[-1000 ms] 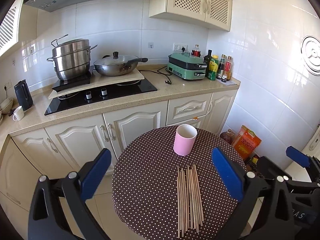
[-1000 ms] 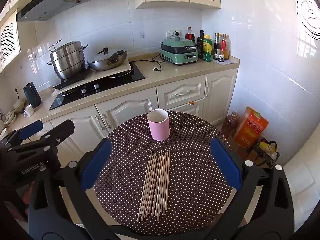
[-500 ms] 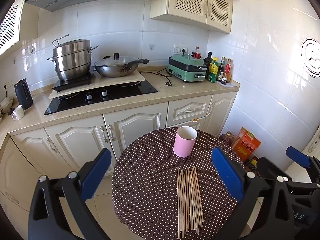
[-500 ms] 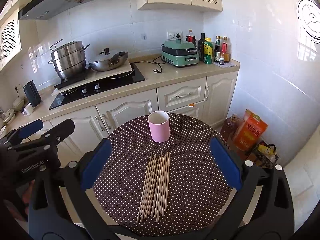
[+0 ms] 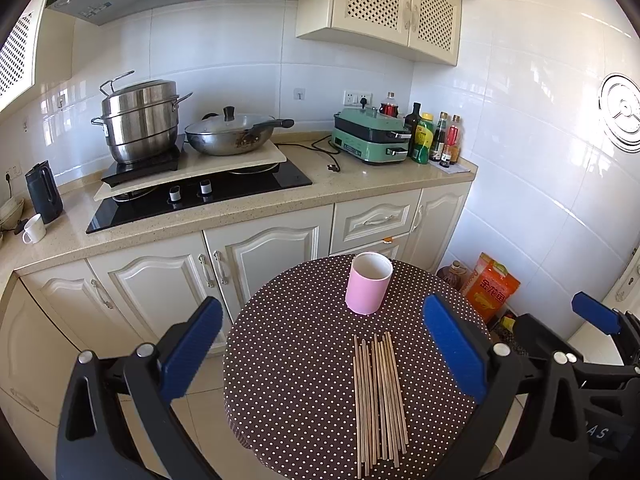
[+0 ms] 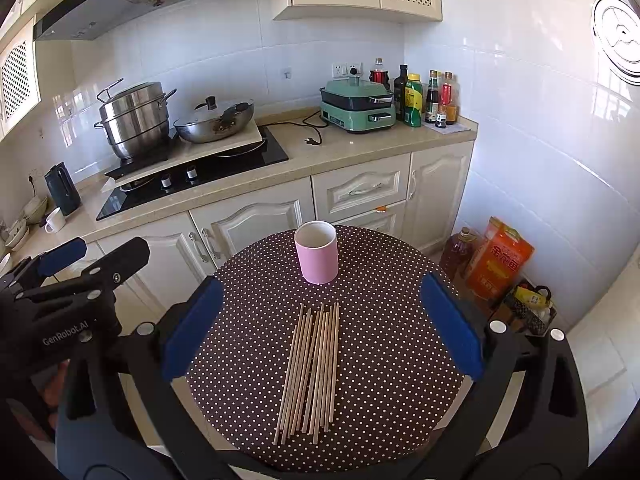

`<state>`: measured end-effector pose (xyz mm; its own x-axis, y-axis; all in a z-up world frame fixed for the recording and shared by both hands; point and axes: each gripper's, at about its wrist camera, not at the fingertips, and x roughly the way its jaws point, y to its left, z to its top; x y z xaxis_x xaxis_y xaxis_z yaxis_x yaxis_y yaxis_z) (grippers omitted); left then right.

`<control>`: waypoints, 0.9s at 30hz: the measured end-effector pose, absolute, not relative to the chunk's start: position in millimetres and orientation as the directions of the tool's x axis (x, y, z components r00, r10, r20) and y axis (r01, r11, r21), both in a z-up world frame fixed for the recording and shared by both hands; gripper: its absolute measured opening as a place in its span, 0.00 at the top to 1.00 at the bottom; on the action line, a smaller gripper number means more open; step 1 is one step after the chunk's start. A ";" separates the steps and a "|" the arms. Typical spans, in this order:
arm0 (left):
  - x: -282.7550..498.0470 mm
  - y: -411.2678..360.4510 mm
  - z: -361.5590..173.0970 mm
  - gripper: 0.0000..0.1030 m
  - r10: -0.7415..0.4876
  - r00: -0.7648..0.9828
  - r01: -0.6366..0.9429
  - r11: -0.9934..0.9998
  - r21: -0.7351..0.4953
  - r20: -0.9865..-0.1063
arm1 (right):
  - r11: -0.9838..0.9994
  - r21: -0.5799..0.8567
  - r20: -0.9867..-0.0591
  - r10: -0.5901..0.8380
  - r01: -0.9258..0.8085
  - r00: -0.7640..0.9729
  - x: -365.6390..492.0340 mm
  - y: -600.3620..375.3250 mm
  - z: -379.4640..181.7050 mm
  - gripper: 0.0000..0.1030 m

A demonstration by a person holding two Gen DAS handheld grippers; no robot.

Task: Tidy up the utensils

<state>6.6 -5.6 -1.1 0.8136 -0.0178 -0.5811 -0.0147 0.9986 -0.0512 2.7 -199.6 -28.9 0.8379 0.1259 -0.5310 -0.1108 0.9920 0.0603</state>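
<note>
Several wooden chopsticks (image 5: 378, 396) lie side by side on a small round table with a brown polka-dot cloth (image 5: 296, 368). An empty pink cup (image 5: 368, 289) stands upright at the table's far edge. They also show in the right wrist view: chopsticks (image 6: 314, 368), cup (image 6: 317, 257), table (image 6: 384, 344). My left gripper (image 5: 322, 354) is open and empty, held above the table's near side. My right gripper (image 6: 320, 338) is open and empty above the chopsticks. Each gripper shows at the edge of the other's view.
A kitchen counter (image 5: 328, 192) runs behind the table, with a steel steamer pot (image 5: 138, 120), a wok (image 5: 232, 136), a green electric cooker (image 5: 370, 136) and bottles (image 5: 434, 138). An orange bag (image 5: 492, 292) and an oil bottle (image 6: 456, 252) stand on the floor to the right.
Both cameras have tilted up and back very slightly, so table and cup sit a little lower in view. Chopsticks and cup have not moved. Both grippers stay open.
</note>
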 end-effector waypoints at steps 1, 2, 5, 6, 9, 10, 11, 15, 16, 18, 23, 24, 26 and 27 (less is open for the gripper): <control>7.0 -4.7 -1.1 0.04 -0.018 0.814 -0.015 0.999 -0.051 -0.581 | 0.992 0.060 -0.532 0.126 -0.111 0.838 3.2 -199.6 -28.9 0.06; 7.0 -4.7 -1.2 0.04 -0.017 0.814 -0.016 0.999 -0.052 -0.581 | 0.992 0.060 -0.531 0.126 -0.111 0.838 2.7 -199.6 -29.3 0.06; 8.3 -4.8 -2.4 0.04 -0.016 0.811 -0.017 0.999 -0.051 -0.585 | 0.992 0.060 -0.533 0.127 -0.113 0.836 3.5 -199.6 -29.4 0.06; 8.5 -4.8 -2.7 0.04 -0.015 0.810 -0.017 0.999 -0.050 -0.586 | 0.992 0.060 -0.533 0.128 -0.113 0.836 3.4 -199.6 -29.7 0.06; 9.6 -3.3 -3.7 0.04 -0.015 0.807 -0.018 0.999 -0.050 -0.591 | 0.991 0.064 -0.539 0.131 -0.115 0.832 5.0 -199.4 -30.6 0.06; 10.2 -2.1 -4.4 0.04 -0.016 0.804 -0.017 0.999 -0.051 -0.594 | 0.991 0.066 -0.541 0.132 -0.115 0.831 5.7 -198.6 -31.8 0.06; 10.6 -1.3 -5.0 0.04 -0.017 0.801 -0.017 0.999 -0.051 -0.598 | 0.991 0.069 -0.546 0.135 -0.116 0.827 7.0 -198.5 -32.7 0.06; 13.5 2.6 -8.6 0.04 -0.017 0.784 -0.019 0.998 -0.052 -0.620 | 0.990 0.082 -0.571 0.143 -0.118 0.809 12.4 -197.6 -36.9 0.06; 14.4 3.2 -10.3 0.04 -0.017 0.778 -0.020 0.998 -0.051 -0.628 | 0.989 0.086 -0.579 0.146 -0.118 0.802 13.9 -197.7 -38.6 0.06; 16.3 4.1 -12.9 0.04 -0.014 0.767 -0.024 0.998 -0.050 -0.642 | 0.989 0.093 -0.595 0.150 -0.118 0.790 15.9 -197.6 -41.4 0.06; 25.3 6.9 -22.7 0.04 -0.012 0.720 -0.034 0.998 -0.053 -0.694 | 0.986 0.117 -0.647 0.169 -0.122 0.743 25.5 -198.9 -52.5 0.06; 26.8 7.6 -24.9 0.04 -0.012 0.710 -0.036 0.998 -0.053 -0.704 | 0.985 0.121 -0.658 0.172 -0.123 0.733 28.2 -198.9 -54.4 0.06; 30.9 8.7 -29.9 0.04 -0.011 0.688 -0.039 0.998 -0.052 -0.726 | 0.984 0.128 -0.682 0.177 -0.123 0.710 33.6 -199.9 -58.7 0.06; 32.2 8.2 -32.1 0.04 -0.012 0.681 -0.039 0.998 -0.052 -0.733 | 0.984 0.132 -0.692 0.181 -0.123 0.699 36.3 -200.6 -61.1 0.06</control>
<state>32.2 8.2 -32.1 0.6806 -0.0119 -0.7325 -0.0391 0.9979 -0.0525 36.3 -200.6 -61.1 0.6985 0.1806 -0.6924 -0.1230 0.9835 0.1324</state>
